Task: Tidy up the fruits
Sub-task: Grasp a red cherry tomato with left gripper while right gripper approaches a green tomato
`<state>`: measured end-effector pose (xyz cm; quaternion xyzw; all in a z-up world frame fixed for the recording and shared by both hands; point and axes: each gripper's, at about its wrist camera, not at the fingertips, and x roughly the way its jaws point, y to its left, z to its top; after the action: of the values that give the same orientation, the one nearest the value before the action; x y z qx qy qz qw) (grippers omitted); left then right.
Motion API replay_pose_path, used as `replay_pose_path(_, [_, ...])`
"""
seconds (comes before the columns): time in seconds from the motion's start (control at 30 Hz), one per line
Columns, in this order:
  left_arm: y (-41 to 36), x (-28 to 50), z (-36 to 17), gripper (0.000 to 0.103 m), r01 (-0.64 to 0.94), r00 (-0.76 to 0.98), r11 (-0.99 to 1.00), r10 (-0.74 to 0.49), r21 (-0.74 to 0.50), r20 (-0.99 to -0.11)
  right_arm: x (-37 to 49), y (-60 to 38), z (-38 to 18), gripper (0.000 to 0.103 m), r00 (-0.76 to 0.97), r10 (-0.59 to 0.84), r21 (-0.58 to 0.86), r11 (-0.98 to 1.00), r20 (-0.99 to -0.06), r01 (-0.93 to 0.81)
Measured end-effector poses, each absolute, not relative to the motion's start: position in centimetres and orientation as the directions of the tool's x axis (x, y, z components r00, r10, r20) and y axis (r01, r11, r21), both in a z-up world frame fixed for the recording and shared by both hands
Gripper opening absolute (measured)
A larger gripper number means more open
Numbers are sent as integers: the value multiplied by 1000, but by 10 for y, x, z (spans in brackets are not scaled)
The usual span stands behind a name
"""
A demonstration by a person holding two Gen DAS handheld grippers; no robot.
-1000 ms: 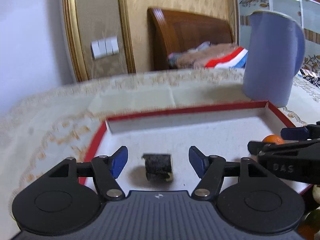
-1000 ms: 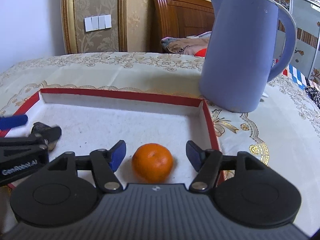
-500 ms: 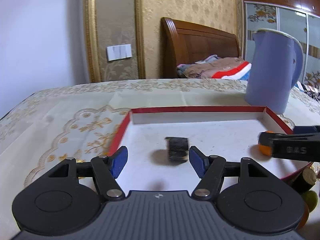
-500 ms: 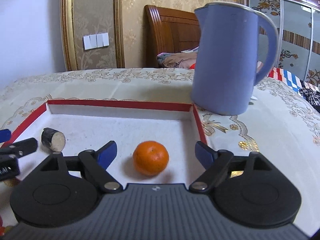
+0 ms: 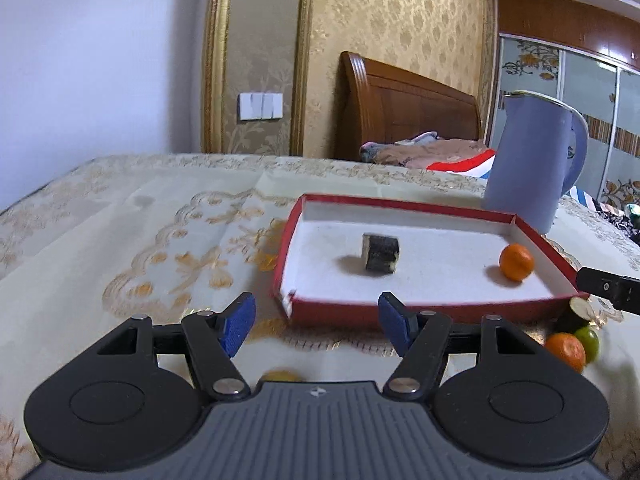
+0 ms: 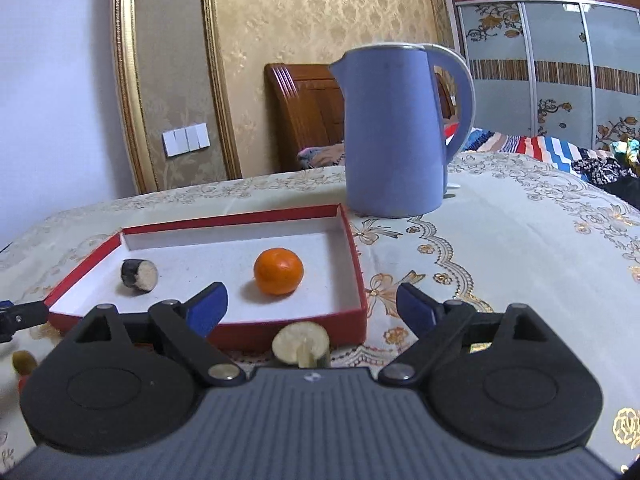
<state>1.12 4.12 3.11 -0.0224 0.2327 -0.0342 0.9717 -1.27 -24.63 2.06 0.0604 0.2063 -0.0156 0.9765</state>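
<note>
We've backed both tools, left (image 5: pixel 316 322) and right (image 6: pixel 312 312), out of the red-rimmed cardboard tray (image 6: pixel 356 256), jaws spread and empty. The round orange mandarin (image 6: pixel 279 271) and dark-skinned cut stub (image 6: pixel 139 275) stay inside; loose fruit on the counter (image 6: pixel 500 240) comes next.

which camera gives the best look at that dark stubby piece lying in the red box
The right wrist view. There the dark piece lies on its side in the red box with its pale cut end facing the camera, sharp and unobstructed. The left wrist view shows it farther off and blurred, only its dark skin visible.
</note>
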Motion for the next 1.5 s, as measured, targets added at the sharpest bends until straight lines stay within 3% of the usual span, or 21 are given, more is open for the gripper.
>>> replay_pose_path(0.13, [46,-11,31,67,81,894,996,-94,-48,-437,-25,-253,13,91,906,33,153,988,-421,35])
replay_pose_path(0.27, [46,-26,18,67,88,889,996,-77,3,-450,-28,-263,12,98,914,33,215,975,-404,59])
replay_pose_path(0.37, [55,-30,20,67,68,886,997,-82,-47,-455,-27,-263,11,98,911,36,215,975,-411,59])
replay_pose_path(0.63, [41,-31,8,67,137,815,991,-114,-2,-568,-27,-266,9,98,907,40,233,970,-419,65])
replay_pose_path(0.83, [32,-23,6,67,144,810,988,-81,63,-581,-26,-268,8,101,905,41,245,967,-423,71])
replay_pose_path(1.0, [34,-12,5,67,163,786,986,-113,26,-608,-26,-268,8,101,904,37,248,966,-425,77])
replay_pose_path(1.5, [26,-11,5,66,177,791,983,-119,38,-600,-24,-272,6,103,894,28,263,960,-446,101])
